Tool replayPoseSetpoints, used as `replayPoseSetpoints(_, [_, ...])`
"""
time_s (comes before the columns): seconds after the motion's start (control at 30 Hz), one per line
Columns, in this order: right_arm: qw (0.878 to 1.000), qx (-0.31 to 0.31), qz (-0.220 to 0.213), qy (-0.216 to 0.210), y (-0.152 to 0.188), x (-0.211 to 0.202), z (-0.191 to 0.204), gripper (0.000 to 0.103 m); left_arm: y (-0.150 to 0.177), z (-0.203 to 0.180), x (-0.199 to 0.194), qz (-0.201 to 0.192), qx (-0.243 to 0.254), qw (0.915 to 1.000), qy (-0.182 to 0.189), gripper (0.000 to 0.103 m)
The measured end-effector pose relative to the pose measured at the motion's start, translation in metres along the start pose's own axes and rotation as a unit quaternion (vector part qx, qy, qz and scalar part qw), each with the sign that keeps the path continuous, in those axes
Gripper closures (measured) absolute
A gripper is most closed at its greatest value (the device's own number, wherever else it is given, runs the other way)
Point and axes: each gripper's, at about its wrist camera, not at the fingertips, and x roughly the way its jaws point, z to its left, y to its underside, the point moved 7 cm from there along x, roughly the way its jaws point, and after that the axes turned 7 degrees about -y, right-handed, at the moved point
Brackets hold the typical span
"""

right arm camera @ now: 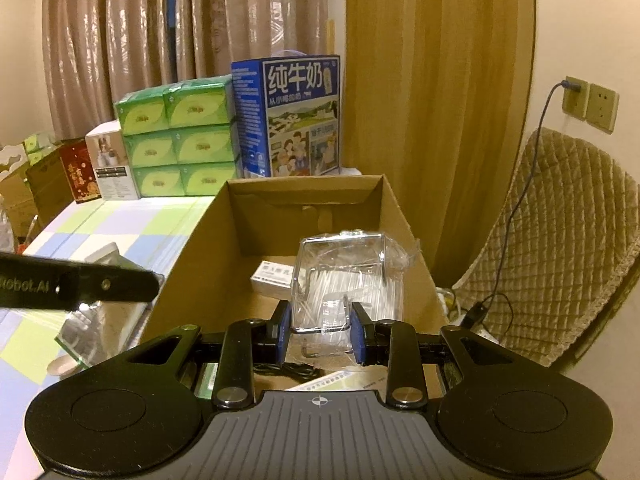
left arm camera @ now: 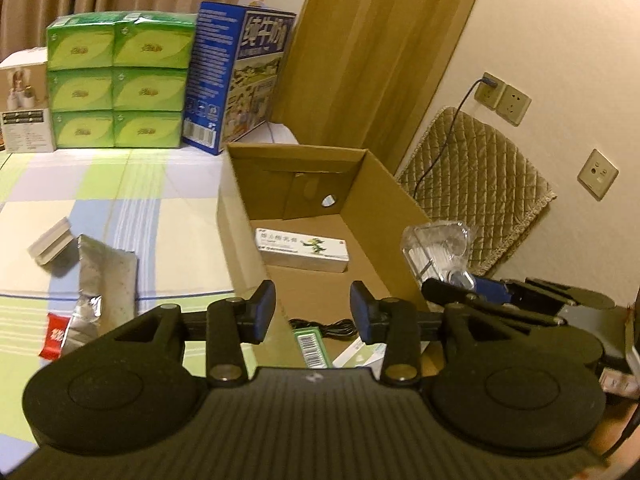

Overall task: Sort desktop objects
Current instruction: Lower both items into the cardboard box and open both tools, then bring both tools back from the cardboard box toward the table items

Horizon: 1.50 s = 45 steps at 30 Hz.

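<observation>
An open cardboard box [left arm camera: 240,216] [right arm camera: 192,248] stands on the checked tabletop. Inside it lie a white medicine carton [left arm camera: 302,249] [right arm camera: 272,276], a black cable [left arm camera: 324,327] and printed packets. My right gripper [right arm camera: 320,330] is shut on a clear plastic box of cotton swabs [right arm camera: 348,276] [left arm camera: 436,246], held above the box's right side. My left gripper [left arm camera: 313,312] is open and holds nothing, over the box's near left wall. On the table left of the box lie a silver foil pouch [left arm camera: 106,276], a small grey block [left arm camera: 52,246] and a red packet [left arm camera: 56,338].
Green tissue packs [left arm camera: 120,80], a blue milk carton [left arm camera: 240,76] and a white product box [left arm camera: 26,106] line the table's far edge before curtains. A quilted chair back [left arm camera: 480,188] and wall sockets [left arm camera: 504,98] with a cable are on the right.
</observation>
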Motion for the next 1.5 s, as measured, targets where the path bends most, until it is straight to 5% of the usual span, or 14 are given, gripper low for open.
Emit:
replayPoseSetpoints(0.13, [1.000, -0.001, -0.013, -0.019, -0.006, 0.008, 0.004, 0.073, 0.004, 0.012, -0.002, 0.003, -0.008, 0.9999, -0.007, 0.062])
replayPoseSetpoints(0.17, [1.000, 0.001, -0.014, -0.026, -0.007, 0.011, 0.004, 0.067, 0.006, 0.015, -0.003, 0.003, -0.008, 0.9999, -0.010, 0.056])
replayPoseSetpoints(0.23, [1.000, 0.010, -0.022, -0.019, -0.009, 0.009, 0.001, 0.036, 0.010, 0.019, -0.006, 0.003, -0.008, 0.9998, -0.015, 0.049])
replayPoseSetpoints(0.73, [0.998, 0.047, -0.046, -0.019, 0.008, -0.057, 0.027, 0.002, 0.040, 0.058, -0.057, -0.006, -0.019, 0.9983, -0.055, 0.017])
replayPoseSetpoints(1.0, [0.996, 0.039, -0.072, -0.029, 0.013, -0.089, 0.072, 0.002, 0.058, 0.077, -0.101, -0.018, -0.012, 0.9969, -0.076, 0.002])
replayPoseSetpoints(1.5, [0.994, 0.023, -0.062, -0.088, 0.035, -0.101, 0.147, 0.002, 0.095, 0.157, -0.169, -0.027, -0.048, 0.9878, -0.145, 0.002])
